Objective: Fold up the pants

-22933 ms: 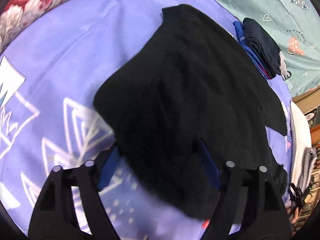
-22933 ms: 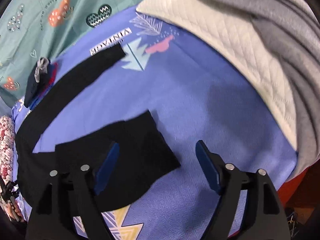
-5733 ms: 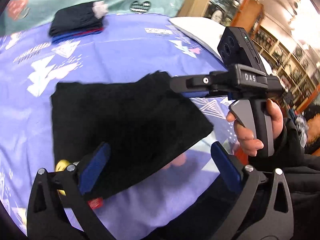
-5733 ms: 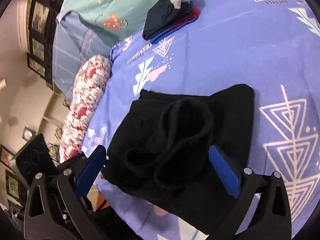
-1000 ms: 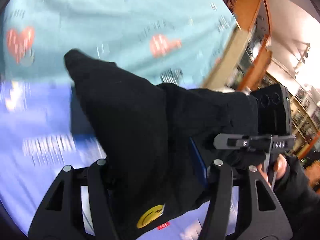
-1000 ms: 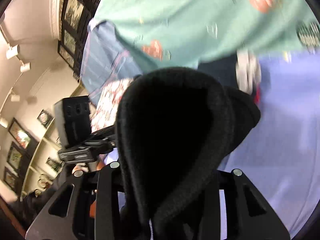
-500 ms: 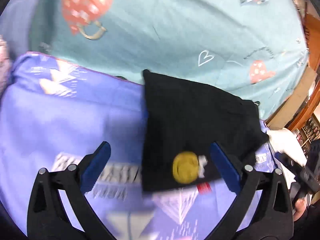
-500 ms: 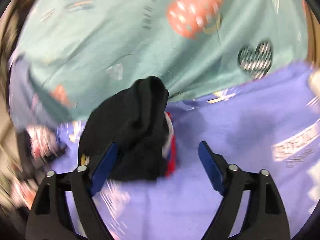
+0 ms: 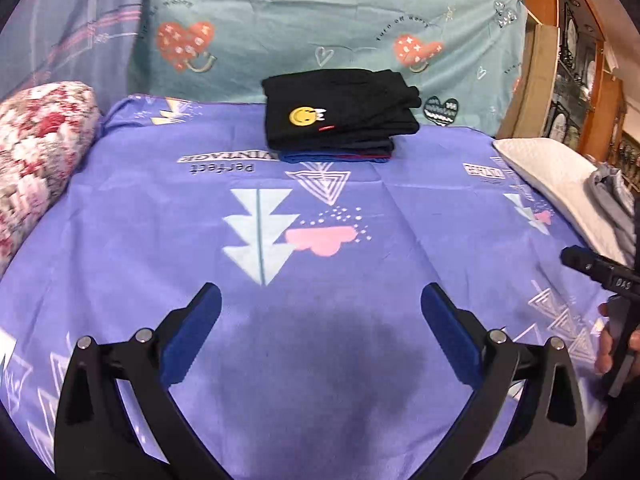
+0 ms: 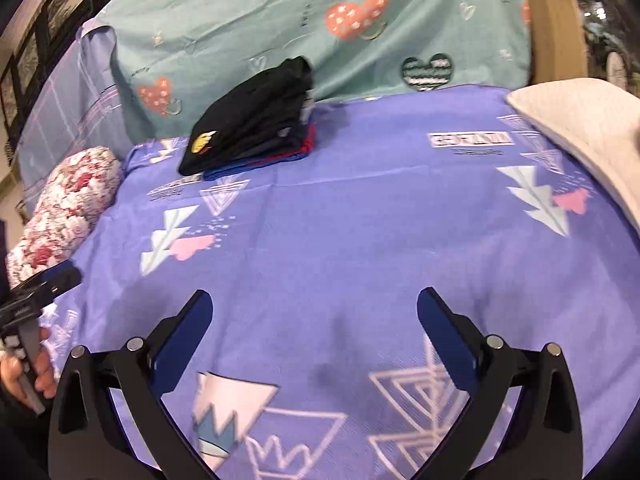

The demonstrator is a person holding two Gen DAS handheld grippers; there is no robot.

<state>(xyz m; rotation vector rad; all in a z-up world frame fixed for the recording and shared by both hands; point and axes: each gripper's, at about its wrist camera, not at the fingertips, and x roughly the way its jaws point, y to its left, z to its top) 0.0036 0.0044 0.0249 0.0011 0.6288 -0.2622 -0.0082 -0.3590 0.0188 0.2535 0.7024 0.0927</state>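
Observation:
The folded black pants (image 9: 340,110) with a yellow smiley patch lie on top of a stack of folded clothes at the far edge of the purple bedsheet (image 9: 120,208). They also show in the right wrist view (image 10: 252,120). My left gripper (image 9: 320,304) is open and empty, low over the near part of the sheet, far from the pants. My right gripper (image 10: 314,310) is open and empty, also over the near sheet. The right gripper's body shows at the right edge of the left wrist view (image 9: 600,272).
A floral bolster (image 9: 36,152) lies at the left. A white quilted pillow (image 9: 556,176) with grey cloth (image 9: 612,192) lies at the right. A teal patterned sheet (image 9: 320,20) hangs behind the stack. Blue and red folded garments (image 9: 336,156) sit under the pants.
Both grippers let go of the pants on the stack and pulled back toward the near side of the bed. Both now stand open and empty.

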